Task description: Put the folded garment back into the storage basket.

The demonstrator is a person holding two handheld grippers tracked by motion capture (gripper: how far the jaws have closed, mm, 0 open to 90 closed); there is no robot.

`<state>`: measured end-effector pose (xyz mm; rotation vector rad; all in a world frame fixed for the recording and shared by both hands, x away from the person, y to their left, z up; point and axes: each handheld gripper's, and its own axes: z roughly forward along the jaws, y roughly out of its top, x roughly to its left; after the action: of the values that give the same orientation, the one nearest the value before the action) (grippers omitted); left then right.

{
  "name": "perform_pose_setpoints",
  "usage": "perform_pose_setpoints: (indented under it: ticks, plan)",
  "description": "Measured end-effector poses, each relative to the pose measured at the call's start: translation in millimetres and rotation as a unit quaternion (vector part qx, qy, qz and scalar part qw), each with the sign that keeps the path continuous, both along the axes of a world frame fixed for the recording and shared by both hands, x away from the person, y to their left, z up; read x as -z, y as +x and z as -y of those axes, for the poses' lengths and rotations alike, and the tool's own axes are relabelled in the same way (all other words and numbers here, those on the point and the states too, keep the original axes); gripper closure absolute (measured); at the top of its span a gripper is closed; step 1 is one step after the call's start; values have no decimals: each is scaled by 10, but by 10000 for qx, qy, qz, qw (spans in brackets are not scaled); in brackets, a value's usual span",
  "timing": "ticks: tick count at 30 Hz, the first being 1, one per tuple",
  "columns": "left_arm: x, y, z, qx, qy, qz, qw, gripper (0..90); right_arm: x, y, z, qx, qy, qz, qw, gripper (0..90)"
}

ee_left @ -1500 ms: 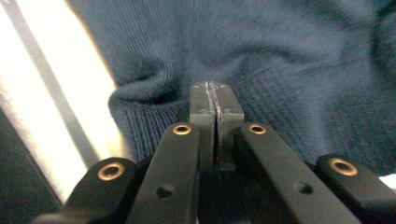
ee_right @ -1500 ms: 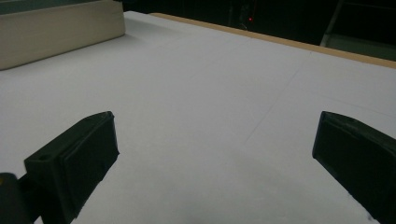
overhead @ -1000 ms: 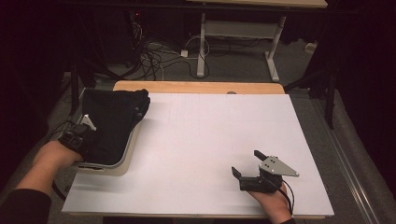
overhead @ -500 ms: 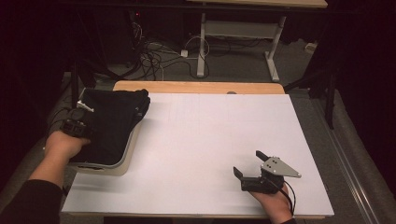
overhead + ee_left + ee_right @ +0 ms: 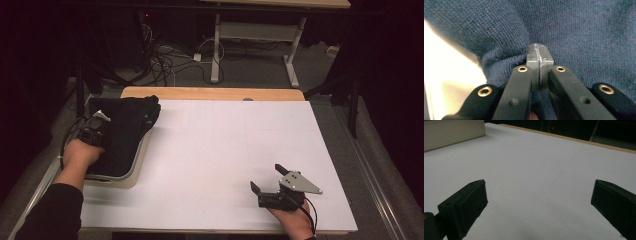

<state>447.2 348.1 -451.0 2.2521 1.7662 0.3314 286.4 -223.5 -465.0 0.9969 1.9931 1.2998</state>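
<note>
A dark blue knit garment [image 5: 127,125] lies folded in a pale tray [image 5: 131,175] at the table's left edge. My left gripper [image 5: 100,124] rests on top of the garment near its left side, held by a hand in a dark sleeve. In the left gripper view its jaws are shut [image 5: 539,53], pads meeting with no cloth seen between them, the tips pressed against the knit [image 5: 579,32] beside a bunched fold. My right gripper [image 5: 267,178] sits low over the white table near the front right, open wide [image 5: 539,202] with nothing between its fingers.
The white tabletop [image 5: 225,140] stretches between the tray and the right gripper. The tray's side wall [image 5: 454,132] appears far off in the right gripper view. A wooden strip [image 5: 210,93] edges the table's far side, with cables and desk legs on the floor beyond.
My left hand and gripper have slid forward along the garment, away from the person. The right gripper has stayed put.
</note>
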Motion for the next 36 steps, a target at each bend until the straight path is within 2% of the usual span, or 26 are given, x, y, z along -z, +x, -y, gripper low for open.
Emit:
perform_pose_setpoints:
  ticks: [4,7,12,14,15,18,24,29,34,36]
  plan:
    - [-128,-16,-29,-25,-419,278,9987,868,-16,-15,8,8,15,27,10000,11]
    - [-208,35,-35,-129,-467,609,9970,868,-17,-16,8,-12,36,30,10000,14]
    - [-219,211,-36,-370,-508,1024,9928,868,4,3,-6,-11,14,23,10000,15]
    - [-208,297,-28,-426,-355,1078,9926,868,5,4,-3,-11,13,23,10000,15]
    - [-201,351,-12,-377,-186,1070,9934,868,5,4,1,-3,12,27,10000,15]
    - [-176,457,8,-330,-65,1023,9942,868,8,9,6,31,40,14,10000,16]
    - [-76,547,24,-304,-93,944,9950,869,31,1,-59,-61,-49,18,10000,16]
    - [99,596,51,-183,-122,591,9980,869,42,-18,-125,-155,-116,10,9998,16]
    - [108,600,54,-203,-133,602,9979,869,44,-24,-149,-191,-142,15,9997,16]
    - [81,583,41,-212,-206,602,9977,868,40,-27,-140,-194,-139,30,9997,16]
